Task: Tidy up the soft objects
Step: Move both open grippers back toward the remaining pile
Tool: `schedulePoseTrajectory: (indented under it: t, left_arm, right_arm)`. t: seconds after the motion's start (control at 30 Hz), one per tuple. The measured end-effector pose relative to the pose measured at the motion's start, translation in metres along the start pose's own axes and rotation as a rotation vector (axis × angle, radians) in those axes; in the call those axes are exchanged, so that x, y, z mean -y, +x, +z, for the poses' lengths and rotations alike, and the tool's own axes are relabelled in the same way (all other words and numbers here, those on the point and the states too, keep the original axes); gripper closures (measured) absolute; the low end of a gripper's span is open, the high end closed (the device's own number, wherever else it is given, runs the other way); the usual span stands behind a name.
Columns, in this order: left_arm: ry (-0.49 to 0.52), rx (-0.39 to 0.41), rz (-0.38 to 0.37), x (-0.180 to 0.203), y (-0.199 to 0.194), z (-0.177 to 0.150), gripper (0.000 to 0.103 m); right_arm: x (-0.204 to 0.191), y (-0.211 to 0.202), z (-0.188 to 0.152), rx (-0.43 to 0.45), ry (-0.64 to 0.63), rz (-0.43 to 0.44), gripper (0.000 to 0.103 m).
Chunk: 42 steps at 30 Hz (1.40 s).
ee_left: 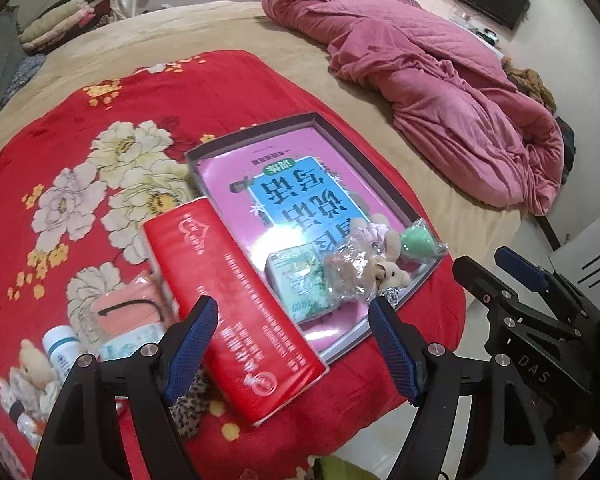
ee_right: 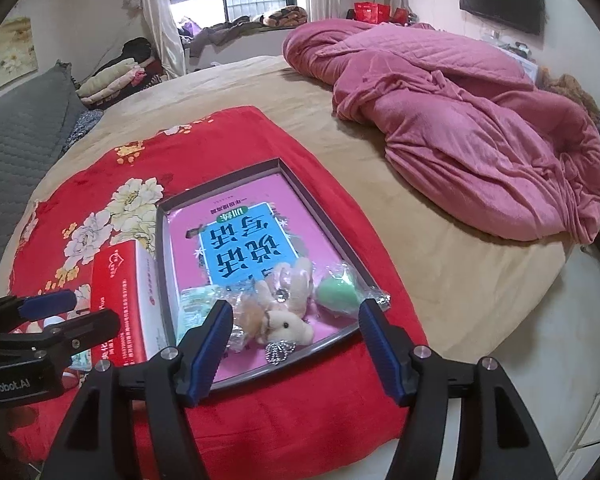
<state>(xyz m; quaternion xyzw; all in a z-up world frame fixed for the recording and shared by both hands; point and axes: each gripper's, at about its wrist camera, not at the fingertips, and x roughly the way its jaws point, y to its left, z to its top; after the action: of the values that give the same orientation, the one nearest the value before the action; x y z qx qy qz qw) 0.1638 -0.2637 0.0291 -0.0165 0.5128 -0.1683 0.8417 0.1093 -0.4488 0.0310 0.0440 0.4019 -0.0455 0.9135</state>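
Note:
A grey shallow tray (ee_left: 256, 130) (ee_right: 332, 224) with a pink and blue printed base lies on a red floral blanket (ee_left: 100, 128) (ee_right: 300, 400). In its near end lie a green tissue pack (ee_left: 300, 284) (ee_right: 194, 300), a bagged beige plush rabbit (ee_left: 388, 272) (ee_right: 286, 322) and a bagged green sponge (ee_left: 416, 240) (ee_right: 336, 292). A red tissue box (ee_left: 236, 312) (ee_right: 116, 300) leans on the tray's left rim. My left gripper (ee_left: 296, 344) is open and empty over the red box. My right gripper (ee_right: 296, 348) is open and empty just short of the rabbit.
Left of the red box lie a pink pouch (ee_left: 128, 308), a white bottle (ee_left: 62, 346), a small plush bear (ee_left: 34, 364) and a leopard-print piece (ee_left: 188, 404). A crumpled pink quilt (ee_left: 440, 92) (ee_right: 460, 120) covers the bed's far right. The bed edge and floor are at the right (ee_right: 540, 360).

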Motion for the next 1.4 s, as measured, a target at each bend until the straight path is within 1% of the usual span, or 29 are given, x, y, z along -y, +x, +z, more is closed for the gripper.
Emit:
schedulePoseTrajectory:
  t: [0.23, 0.47, 0.77, 1.07, 1.2, 1.4]
  left_arm:
    - [-0.019, 0.016, 0.019, -0.014, -0.024, -0.015, 0.024]
    - [-0.055, 0.058, 0.033, -0.035, -0.055, -0.03, 0.024]
    - [-0.141, 0.104, 0.083, -0.088, -0.096, -0.049, 0.024]
    - [-0.245, 0.161, 0.136, -0.145, -0.14, -0.077, 0.024]
    - [-0.286, 0.171, 0.167, -0.171, -0.156, -0.092, 0.024]
    - [-0.331, 0.184, 0.185, -0.198, -0.173, -0.11, 0.024]
  right_arm:
    - [-0.019, -0.017, 0.004, 0.03, -0.027, -0.001, 0.035]
    - [-0.038, -0.038, 0.007, 0.066, -0.051, 0.022, 0.035]
    - [-0.071, -0.062, 0.006, 0.099, -0.097, 0.059, 0.035]
    - [-0.118, -0.084, -0.002, 0.129, -0.169, 0.119, 0.035]
    - [-0.139, -0.091, -0.007, 0.132, -0.198, 0.145, 0.035]
    - [-0.173, -0.1, -0.015, 0.138, -0.27, 0.173, 0.034]
